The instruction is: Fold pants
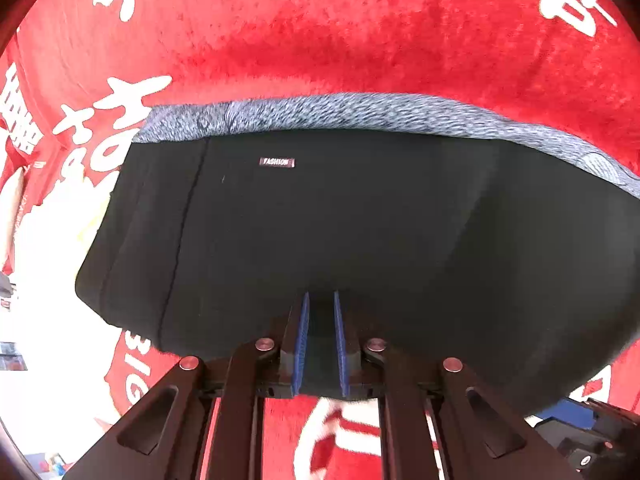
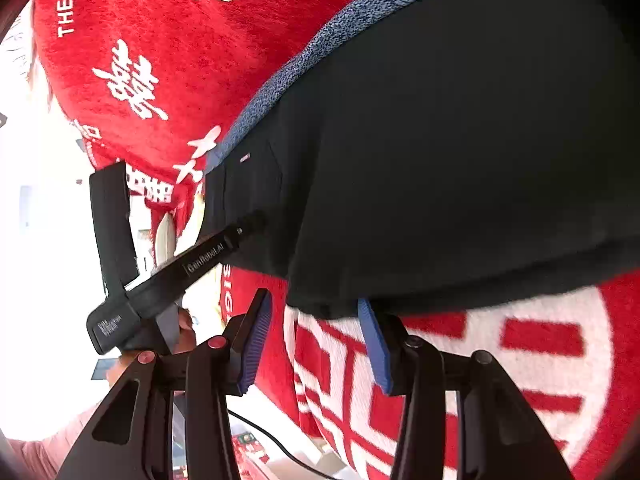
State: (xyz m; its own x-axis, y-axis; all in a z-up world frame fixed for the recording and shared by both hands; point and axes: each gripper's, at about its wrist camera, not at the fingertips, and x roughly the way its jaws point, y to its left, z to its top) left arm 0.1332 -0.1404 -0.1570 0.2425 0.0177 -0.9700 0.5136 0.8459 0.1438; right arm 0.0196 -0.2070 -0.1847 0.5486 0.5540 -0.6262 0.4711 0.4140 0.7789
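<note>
The black pants (image 1: pixel 340 232) lie folded on a red plush cloth (image 1: pixel 360 40), with a blue-grey knit layer (image 1: pixel 360 110) showing along the far edge and a small "FASHION" label (image 1: pixel 277 162). My left gripper (image 1: pixel 321 300) is shut on the pants' near edge; black fabric fills the narrow gap between its blue pads. In the right wrist view the pants (image 2: pixel 460 160) fill the upper right. My right gripper (image 2: pixel 316 308) is open, its jaws wide apart at the pants' near edge, with the right pad (image 2: pixel 374 344) touching the hem. The left gripper (image 2: pixel 240 236) shows there gripping the pants.
The red cloth with white characters (image 2: pixel 140 60) covers the surface and hangs over its edge at the left. A black cable (image 2: pixel 280 446) and small items lie below the edge. Part of the right gripper (image 1: pixel 580 436) shows at the lower right of the left wrist view.
</note>
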